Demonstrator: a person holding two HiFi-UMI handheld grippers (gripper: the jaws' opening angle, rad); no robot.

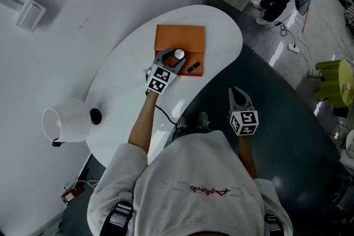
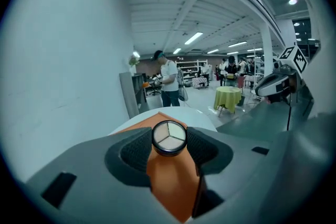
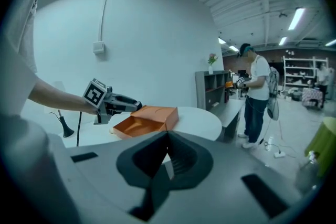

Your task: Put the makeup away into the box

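We have the compact point(image 2: 169, 137) pinched between the jaws of our left gripper point(image 1: 178, 56). It sits right over the open orange box point(image 1: 180, 36) on the white counter point(image 1: 121, 80), so letting go should drop it inside. A small black item point(image 1: 193, 67) lies in the box near its right edge. Our right gripper point(image 1: 237, 94) hangs well off to the side of the counter, jaws pressed together on nothing, probably to leave the left one room to work.
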